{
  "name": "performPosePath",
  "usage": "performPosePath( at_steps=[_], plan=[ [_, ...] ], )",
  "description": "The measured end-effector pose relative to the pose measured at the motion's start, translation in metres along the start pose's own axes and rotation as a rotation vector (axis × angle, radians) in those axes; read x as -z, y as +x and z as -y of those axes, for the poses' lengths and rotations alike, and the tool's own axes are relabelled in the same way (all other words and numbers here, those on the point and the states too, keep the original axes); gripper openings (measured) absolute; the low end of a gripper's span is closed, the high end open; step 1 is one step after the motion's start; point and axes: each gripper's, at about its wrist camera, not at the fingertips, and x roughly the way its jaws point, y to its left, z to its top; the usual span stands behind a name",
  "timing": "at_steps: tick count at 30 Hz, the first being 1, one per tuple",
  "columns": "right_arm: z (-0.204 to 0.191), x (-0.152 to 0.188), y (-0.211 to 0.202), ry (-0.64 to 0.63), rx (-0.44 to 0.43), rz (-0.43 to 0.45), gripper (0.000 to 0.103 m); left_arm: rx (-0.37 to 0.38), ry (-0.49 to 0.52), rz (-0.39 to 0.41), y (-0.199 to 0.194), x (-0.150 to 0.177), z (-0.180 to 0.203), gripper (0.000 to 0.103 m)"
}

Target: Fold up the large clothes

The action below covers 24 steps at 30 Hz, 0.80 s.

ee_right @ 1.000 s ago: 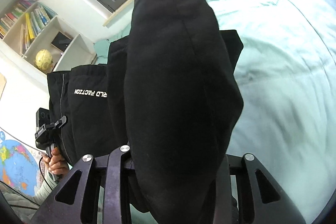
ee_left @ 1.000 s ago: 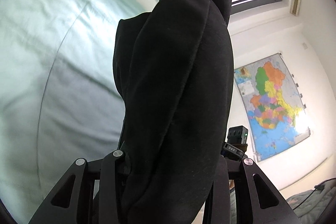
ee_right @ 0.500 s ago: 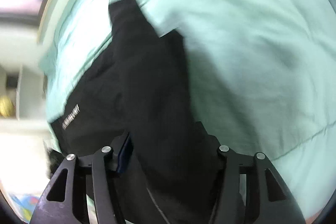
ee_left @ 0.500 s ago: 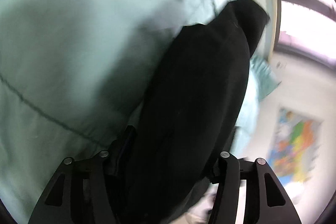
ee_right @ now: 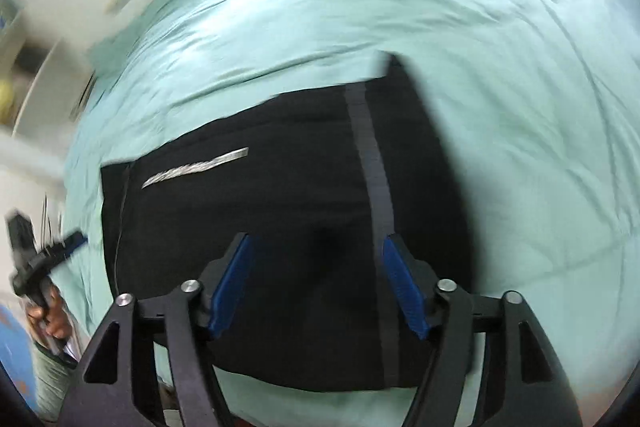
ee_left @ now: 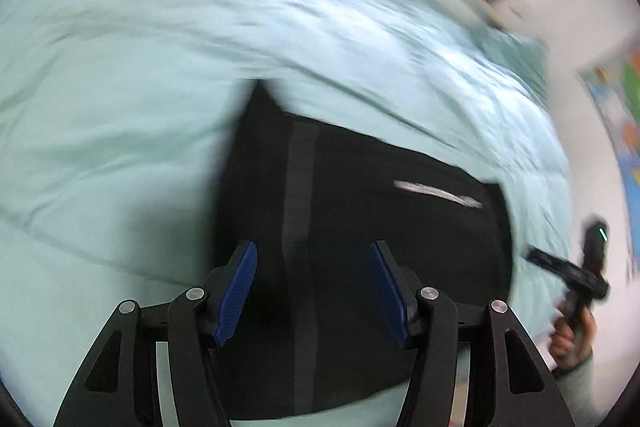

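The garment (ee_left: 360, 227) lies folded on the bed (ee_left: 120, 87). My left gripper (ee_left: 312, 291) is spread and empty; my right gripper (ee_right: 316, 287) is opening, empty too. More folds may remain.

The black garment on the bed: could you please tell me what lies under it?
The black garment lies flat on the pale green bedcover, which shows all around it. Whatever lies under the cloth itself, including any folded layers, is covered and cannot be seen.
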Motion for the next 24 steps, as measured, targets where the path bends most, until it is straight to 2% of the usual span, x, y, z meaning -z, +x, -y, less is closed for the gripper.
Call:
performPosePath(
  at_steps=[2,4,5,7,8,10,15,19,21,24],
  plan=[
    [-0.037,0.002,0.023,-0.089,0.045,-0.017,0.071,0.011,0.088,-0.037,0.02,0.007,0.034,0.061],
    [-0.053,0.01,0.043,-0.154,0.088,-0.051,0.071,-0.052,0.153,-0.081,0.047,0.015,0.056,0.061],
    [-0.048,0.013,0.052,-0.176,0.106,-0.071,0.071,-0.103,0.162,-0.117,0.066,0.019,0.059,0.061],
    [-0.059,0.027,0.084,-0.211,0.186,-0.147,0.073,-0.157,0.106,-0.189,0.101,0.03,0.049,0.06],
    [-0.06,0.033,0.102,-0.208,0.2,-0.193,0.075,-0.169,0.059,-0.194,0.12,0.033,0.035,0.06],
    [-0.05,0.033,0.115,-0.176,0.184,-0.202,0.076,-0.181,0.027,-0.182,0.132,0.037,0.027,0.061],
    [-0.043,0.031,0.107,-0.14,0.178,-0.184,0.076,-0.177,0.011,-0.169,0.117,0.037,0.029,0.061],
    [-0.032,0.039,0.081,-0.084,0.155,-0.173,0.076,-0.173,-0.009,-0.179,0.088,0.041,0.025,0.061],
    [-0.024,0.046,0.06,-0.069,0.14,-0.16,0.076,-0.141,0.0,-0.167,0.07,0.049,0.022,0.062],
    [-0.02,0.064,0.037,-0.125,0.2,-0.135,0.076,-0.17,0.026,-0.162,0.052,0.07,0.014,0.062]
  ],
)
